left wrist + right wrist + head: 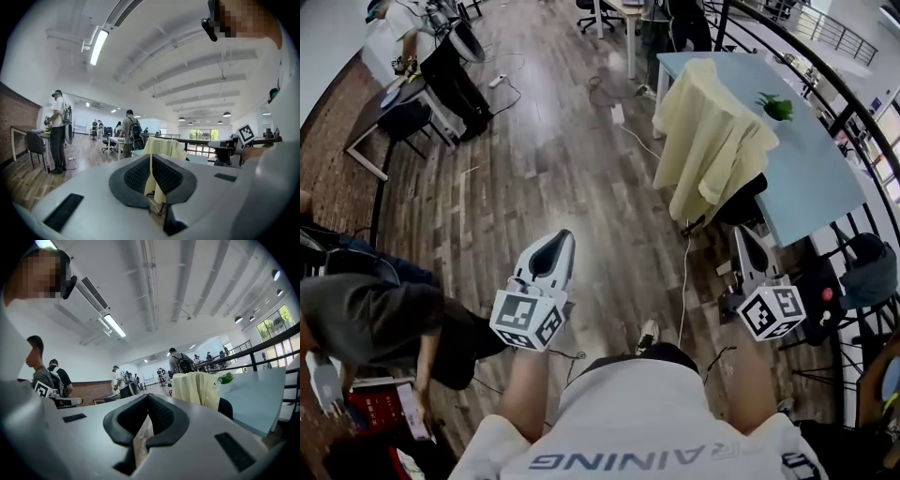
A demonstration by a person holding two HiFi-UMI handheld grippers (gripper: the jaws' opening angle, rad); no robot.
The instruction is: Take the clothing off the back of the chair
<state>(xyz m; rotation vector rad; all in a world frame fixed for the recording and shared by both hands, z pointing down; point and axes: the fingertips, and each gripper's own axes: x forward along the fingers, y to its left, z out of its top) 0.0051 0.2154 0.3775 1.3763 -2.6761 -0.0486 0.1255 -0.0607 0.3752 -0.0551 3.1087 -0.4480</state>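
Observation:
A pale yellow garment hangs over the back of a black chair beside a light blue table. Both grippers are held out short of it, over the wooden floor. My left gripper is shut and empty, well to the left of the chair. My right gripper is also shut and empty, just in front of the chair's seat. In the left gripper view the garment shows beyond the shut jaws. In the right gripper view the garment lies to the right of the shut jaws.
A small green plant stands on the table. A white cable runs along the floor near the chair. A person stands at a desk far left, another crouches near left. A black railing runs along the right.

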